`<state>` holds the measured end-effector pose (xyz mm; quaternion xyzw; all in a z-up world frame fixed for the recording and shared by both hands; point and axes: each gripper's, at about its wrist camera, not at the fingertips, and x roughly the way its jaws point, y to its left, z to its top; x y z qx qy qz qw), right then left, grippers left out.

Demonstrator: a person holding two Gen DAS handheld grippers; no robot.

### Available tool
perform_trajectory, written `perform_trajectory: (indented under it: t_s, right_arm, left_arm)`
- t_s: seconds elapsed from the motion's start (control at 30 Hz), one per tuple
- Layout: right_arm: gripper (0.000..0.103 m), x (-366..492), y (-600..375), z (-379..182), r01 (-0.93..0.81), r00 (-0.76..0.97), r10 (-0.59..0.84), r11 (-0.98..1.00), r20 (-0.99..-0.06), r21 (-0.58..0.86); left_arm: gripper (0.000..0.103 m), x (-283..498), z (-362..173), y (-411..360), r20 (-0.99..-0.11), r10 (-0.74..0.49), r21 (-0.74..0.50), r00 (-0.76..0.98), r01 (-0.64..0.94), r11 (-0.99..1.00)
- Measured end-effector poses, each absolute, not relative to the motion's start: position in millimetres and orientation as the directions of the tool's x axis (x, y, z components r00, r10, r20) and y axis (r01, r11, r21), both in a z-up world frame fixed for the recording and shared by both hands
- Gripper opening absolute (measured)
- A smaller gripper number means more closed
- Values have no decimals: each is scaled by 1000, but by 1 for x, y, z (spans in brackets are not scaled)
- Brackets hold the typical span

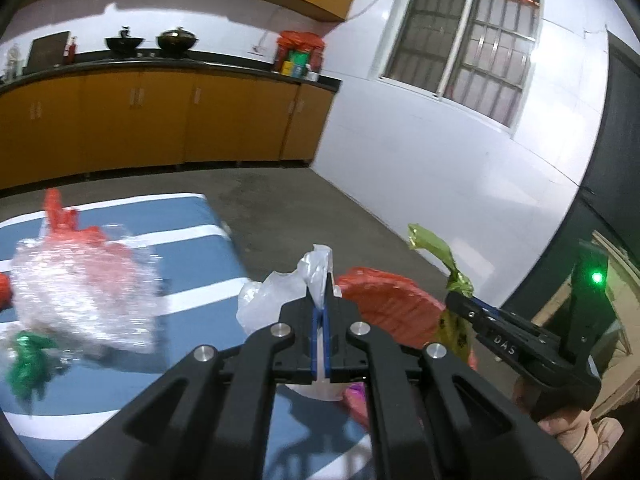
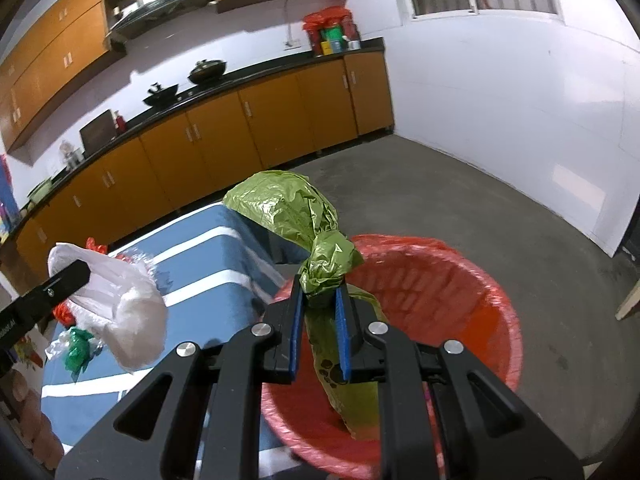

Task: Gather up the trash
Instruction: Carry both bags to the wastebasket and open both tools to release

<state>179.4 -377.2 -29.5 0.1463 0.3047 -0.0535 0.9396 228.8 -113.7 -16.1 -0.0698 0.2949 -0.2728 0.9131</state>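
My left gripper (image 1: 325, 280) is shut on a crumpled white plastic bag (image 1: 280, 292), held over the right edge of a blue table with white stripes (image 1: 192, 264). The same white plastic bag (image 2: 124, 312) hangs from the left gripper's fingers (image 2: 64, 280) in the right wrist view. My right gripper (image 2: 320, 296) is shut on the knotted neck of an olive-green plastic bag (image 2: 288, 208), directly above a bin lined with a red bag (image 2: 460, 288). In the left wrist view the right gripper (image 1: 460, 300) holds that green bag (image 1: 432, 244) beside the red bin (image 1: 388, 304).
More trash lies on the table: a clear bubble-wrap bundle over red plastic (image 1: 84, 284) and a dark green scrap (image 1: 28, 360). Orange cabinets under a black counter (image 2: 240, 128) line the far wall. Grey concrete floor (image 2: 500, 200) stretches to white walls and a barred window (image 1: 464, 44).
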Motion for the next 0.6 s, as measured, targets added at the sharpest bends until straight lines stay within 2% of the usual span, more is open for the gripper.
perform_trajectory:
  t_s: [0.6]
  right_arm:
    - [15,178,-430,-41,270,801,-39,914,-598,302]
  left_arm:
    - [4,245,-43,-211,-543,-634,-301,551,577,759]
